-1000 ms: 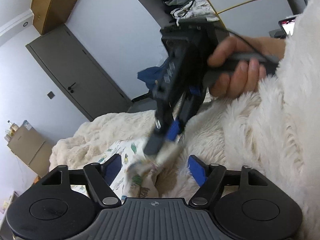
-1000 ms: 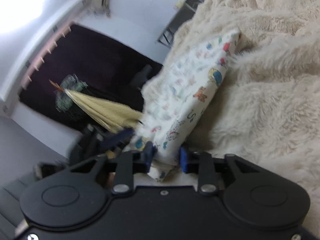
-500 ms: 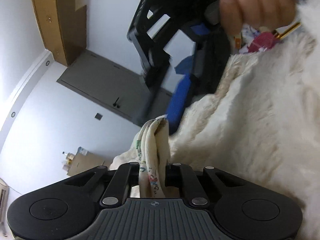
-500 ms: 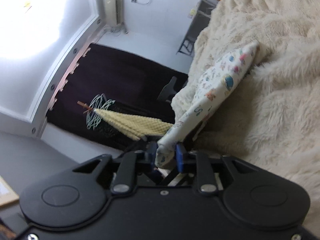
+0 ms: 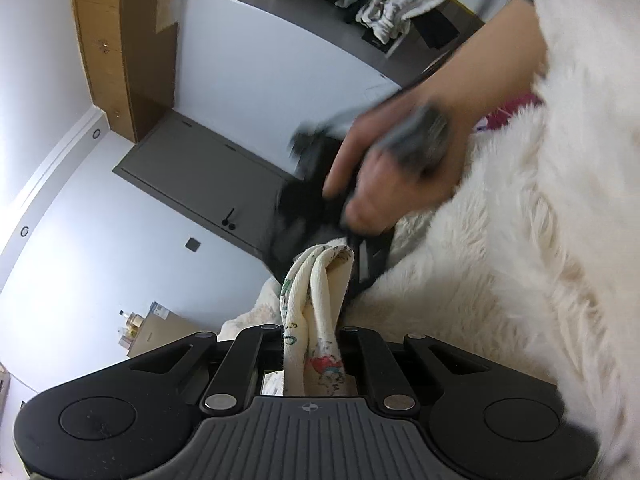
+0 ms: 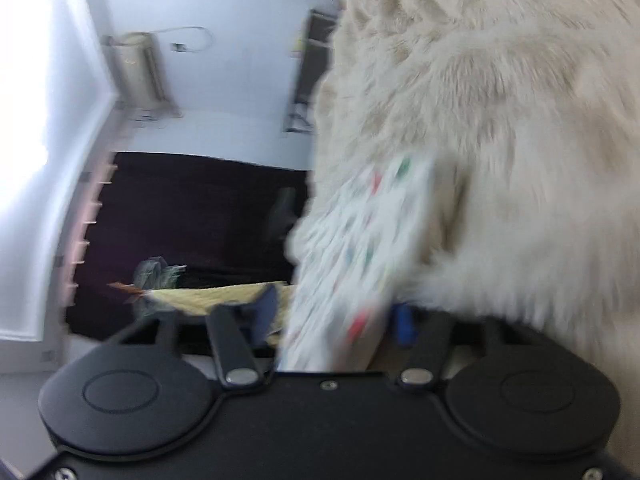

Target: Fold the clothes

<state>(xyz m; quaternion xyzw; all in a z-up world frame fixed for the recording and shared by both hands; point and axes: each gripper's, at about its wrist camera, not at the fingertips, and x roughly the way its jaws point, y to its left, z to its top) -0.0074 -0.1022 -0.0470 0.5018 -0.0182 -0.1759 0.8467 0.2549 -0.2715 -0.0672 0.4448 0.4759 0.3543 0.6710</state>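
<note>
A white garment with small coloured prints (image 5: 316, 280) lies on a fluffy cream blanket (image 5: 520, 280). My left gripper (image 5: 312, 332) is shut on a bunched edge of it, and the cloth stands up between the fingers. Just beyond, a person's hand (image 5: 392, 176) holds the other gripper, blurred by motion. In the right wrist view the garment (image 6: 360, 240) runs between the blue pads of my right gripper (image 6: 334, 318). Its jaws stand apart around the cloth and are closing. The picture is too smeared to show the pads pressing on it.
The blanket (image 6: 500, 120) fills the right side of both views. Behind stand a grey door (image 5: 208, 184), a wooden cabinet (image 5: 120, 40) and a shelf with piled clothes (image 5: 384, 4). A dark panel (image 6: 180, 208), a yellow cloth (image 6: 224, 296) and an air conditioner (image 6: 140, 68) lie far left.
My left gripper closed on the garment's bunched edge and keeps hold. The right gripper swept sideways along the garment, its jaws now look wider apart, and its view has blurred.
</note>
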